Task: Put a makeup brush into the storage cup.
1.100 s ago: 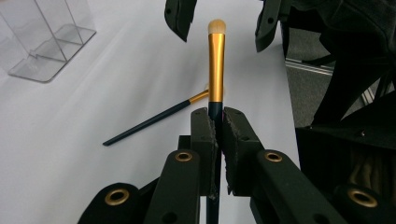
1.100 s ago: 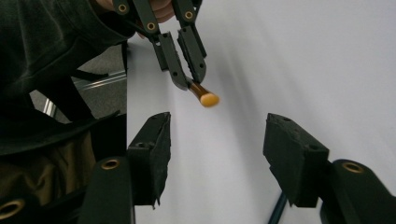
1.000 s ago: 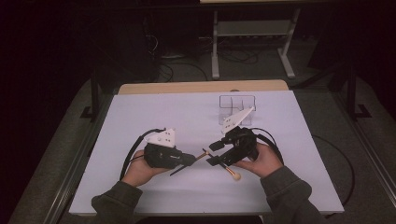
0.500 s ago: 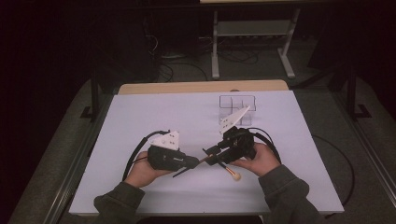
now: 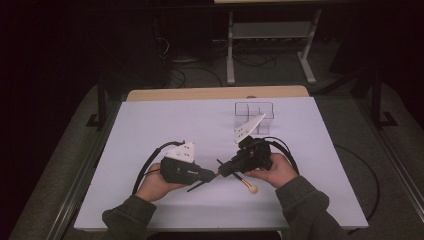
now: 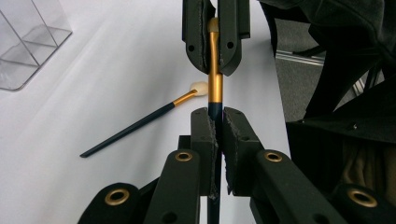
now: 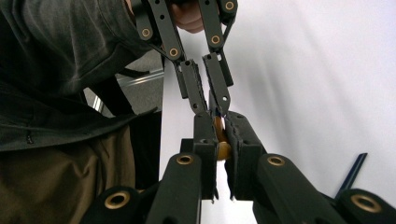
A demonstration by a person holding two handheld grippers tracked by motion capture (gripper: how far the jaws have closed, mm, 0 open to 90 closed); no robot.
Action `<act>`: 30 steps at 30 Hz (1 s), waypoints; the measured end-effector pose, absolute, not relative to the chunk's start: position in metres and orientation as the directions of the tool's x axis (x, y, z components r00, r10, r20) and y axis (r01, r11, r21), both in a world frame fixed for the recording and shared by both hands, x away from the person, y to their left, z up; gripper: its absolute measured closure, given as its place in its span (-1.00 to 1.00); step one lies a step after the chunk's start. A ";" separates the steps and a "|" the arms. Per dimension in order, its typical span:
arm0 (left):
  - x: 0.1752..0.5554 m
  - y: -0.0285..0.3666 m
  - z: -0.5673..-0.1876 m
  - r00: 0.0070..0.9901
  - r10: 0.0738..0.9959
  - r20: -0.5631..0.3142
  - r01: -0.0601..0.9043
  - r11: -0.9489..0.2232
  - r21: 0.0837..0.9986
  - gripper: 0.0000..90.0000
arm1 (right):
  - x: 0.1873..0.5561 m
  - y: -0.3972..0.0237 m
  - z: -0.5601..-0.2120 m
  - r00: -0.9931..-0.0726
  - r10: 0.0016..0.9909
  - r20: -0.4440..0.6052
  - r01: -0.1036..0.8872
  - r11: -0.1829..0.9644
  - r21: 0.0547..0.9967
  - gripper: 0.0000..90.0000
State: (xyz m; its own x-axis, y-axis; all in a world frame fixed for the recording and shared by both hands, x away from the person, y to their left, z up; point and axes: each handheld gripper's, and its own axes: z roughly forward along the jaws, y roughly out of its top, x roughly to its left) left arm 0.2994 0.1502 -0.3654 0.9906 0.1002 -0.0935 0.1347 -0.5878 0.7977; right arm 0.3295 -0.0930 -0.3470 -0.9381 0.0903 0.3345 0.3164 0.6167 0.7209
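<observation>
Two grippers on one brush, passing it between them
Left gripper pinches the dark handle of the held brush; right gripper, whose fingers have just been closing, pinches its tip above the tabletop; release left only once right holds firm; second brush lies beside

A clear acrylic organiser with several compartments stands near the far edge of the white worktop, right of its middle. A second brush with a pale tip lies flat near the near edge.
</observation>
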 end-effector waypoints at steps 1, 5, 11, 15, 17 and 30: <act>0.299 0.150 -0.366 0.990 0.099 -0.098 0.138 -0.587 0.798 0.85 | 0.330 -0.093 -0.347 -0.940 0.092 0.329 0.312 0.621 0.719 0.84; 0.298 0.148 -0.365 0.990 0.097 -0.098 0.137 -0.603 0.786 0.79 | 0.328 -0.091 -0.343 -0.947 0.087 0.311 0.292 0.640 0.711 0.85; 0.296 0.147 -0.368 0.988 0.107 -0.109 0.152 -0.652 0.743 0.61 | 0.327 -0.091 -0.335 -0.957 0.084 0.278 0.261 0.668 0.697 0.85; 0.295 0.147 -0.369 0.990 0.101 -0.101 0.143 -0.670 0.728 0.65 | 0.327 -0.089 -0.330 -0.962 0.078 0.263 0.243 0.686 0.686 0.85; 0.296 0.148 -0.368 0.990 0.097 -0.099 0.138 -0.676 0.724 0.72 | 0.326 -0.088 -0.327 -0.964 0.076 0.255 0.234 0.695 0.680 0.85; 0.294 0.153 -0.371 0.987 0.122 -0.107 0.159 -0.619 0.769 0.86 | 0.324 -0.088 -0.322 -0.966 0.083 0.245 0.238 0.653 0.719 0.53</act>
State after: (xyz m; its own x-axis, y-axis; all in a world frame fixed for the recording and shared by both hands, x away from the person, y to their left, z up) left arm 0.2940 0.1534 -0.3706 0.9868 0.1215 -0.1066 0.1594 -0.6193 0.7688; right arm 0.3245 -0.0879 -0.3216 -0.9661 0.0826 0.2446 0.2378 0.6535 0.7186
